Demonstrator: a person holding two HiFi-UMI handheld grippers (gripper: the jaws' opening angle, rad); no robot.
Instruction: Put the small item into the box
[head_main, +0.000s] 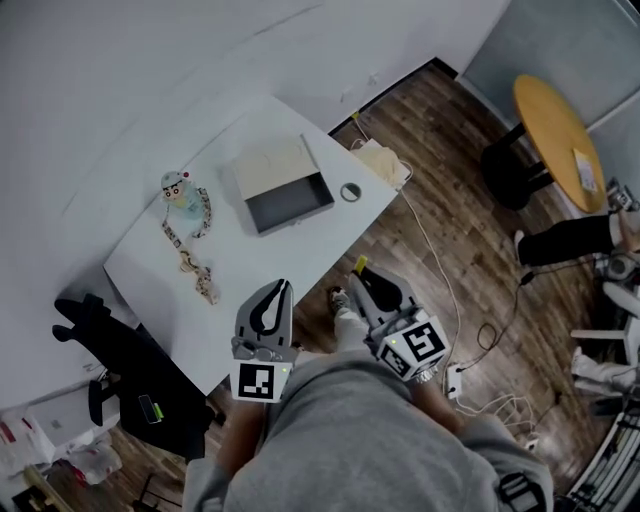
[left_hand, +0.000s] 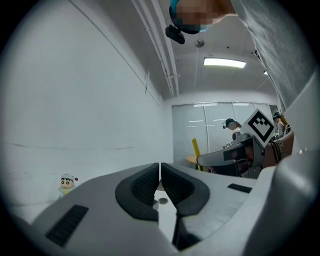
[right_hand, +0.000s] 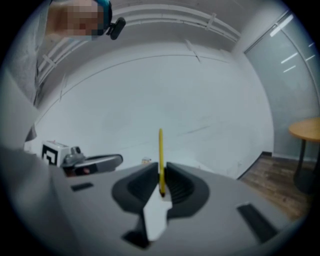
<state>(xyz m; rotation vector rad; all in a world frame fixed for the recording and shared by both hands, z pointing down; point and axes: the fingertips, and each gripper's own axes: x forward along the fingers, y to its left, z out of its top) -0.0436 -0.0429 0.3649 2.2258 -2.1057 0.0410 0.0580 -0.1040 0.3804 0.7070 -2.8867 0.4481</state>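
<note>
On the white table (head_main: 150, 275) lies an open grey box (head_main: 283, 190) with its tan lid beside it. My right gripper (head_main: 361, 273) is shut on a thin yellow item (head_main: 359, 264), held over the floor just off the table's near edge. In the right gripper view the yellow item (right_hand: 160, 152) stands upright between the pads of the right gripper (right_hand: 160, 169). My left gripper (head_main: 284, 286) hovers over the table's near edge, shut and empty. The left gripper view shows the left gripper (left_hand: 160, 168) with its pads together.
A small cartoon figurine (head_main: 178, 189) and a bead chain (head_main: 190, 250) lie left of the box; a tape ring (head_main: 350, 192) lies to its right. The figurine (left_hand: 66, 184) also shows at lower left. A black chair (head_main: 120, 355), floor cables (head_main: 440, 260), a round wooden table (head_main: 560, 130) and a seated person (head_main: 575, 238) surround the table.
</note>
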